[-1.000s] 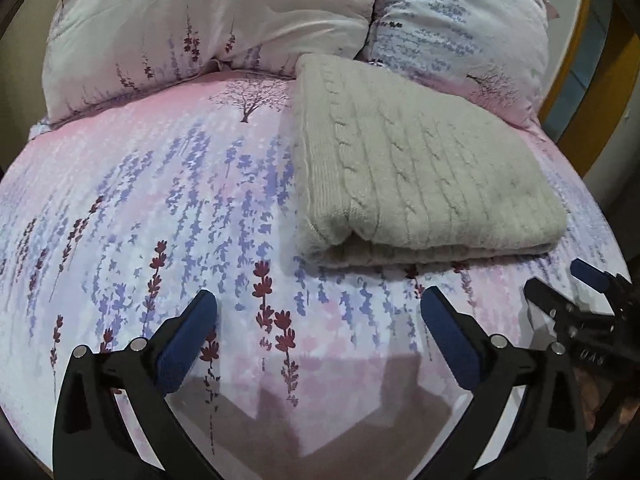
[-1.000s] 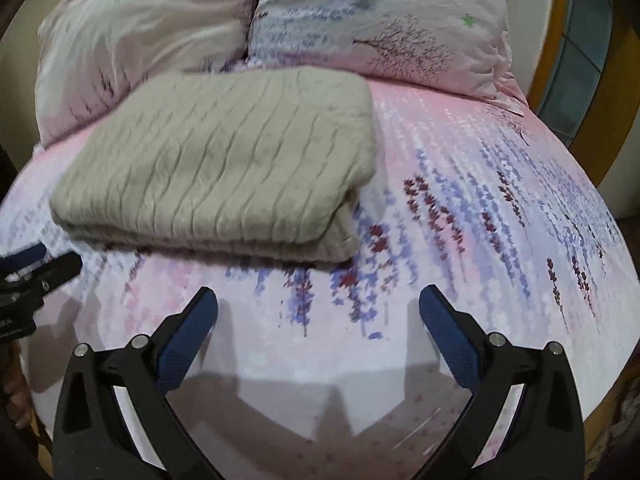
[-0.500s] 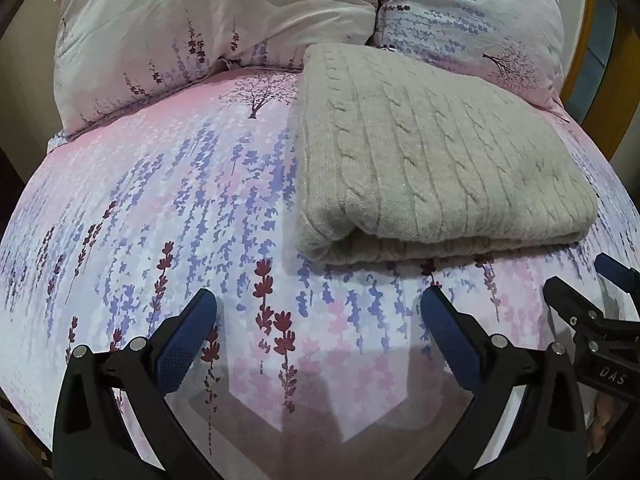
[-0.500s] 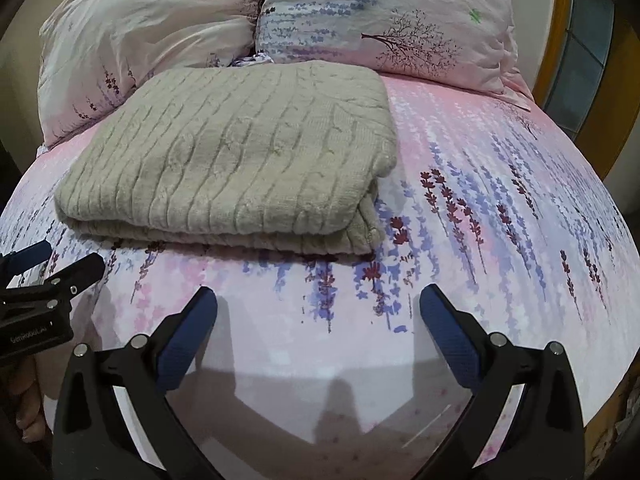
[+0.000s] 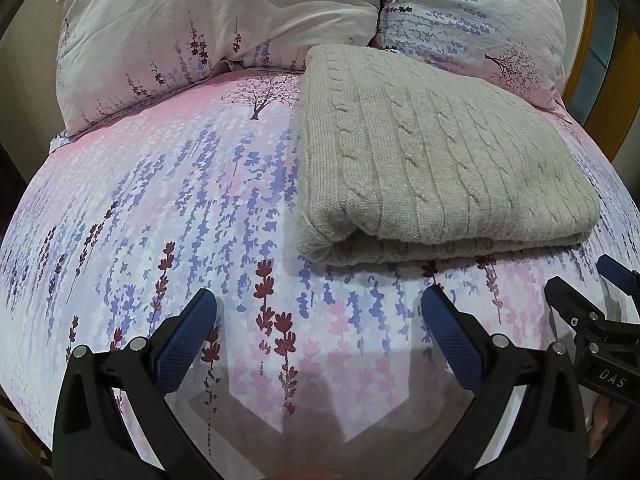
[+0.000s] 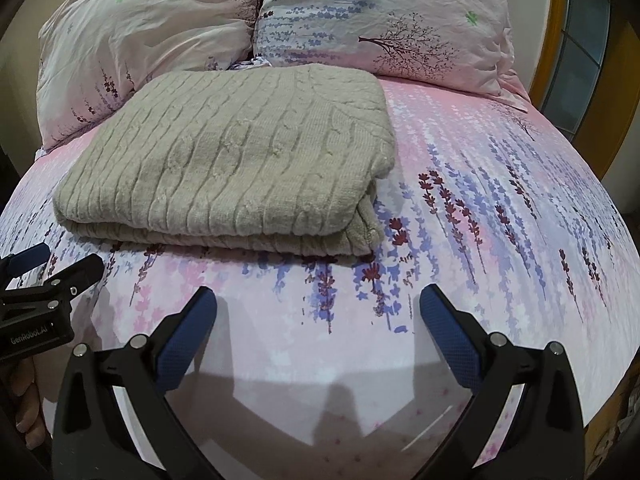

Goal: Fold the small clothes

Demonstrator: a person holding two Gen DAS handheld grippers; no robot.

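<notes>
A beige cable-knit sweater [image 5: 436,160] lies folded into a flat rectangle on the floral bed sheet [image 5: 160,216]; it also shows in the right wrist view [image 6: 240,160]. My left gripper [image 5: 320,332] is open and empty, held above the sheet in front of the sweater's near left corner. My right gripper [image 6: 318,330] is open and empty, in front of the sweater's near right corner. Each gripper shows at the edge of the other's view: the right gripper [image 5: 588,292] and the left gripper [image 6: 60,268].
Two floral pillows [image 5: 224,20] [image 5: 480,12] lie behind the sweater at the head of the bed. A yellow-framed window or door [image 6: 580,60] stands to the right. The bed's front edge is just below both grippers.
Both grippers have moved a little closer to the bed and sweater, so the sweater looks larger and nearer. Both stay open and empty.
</notes>
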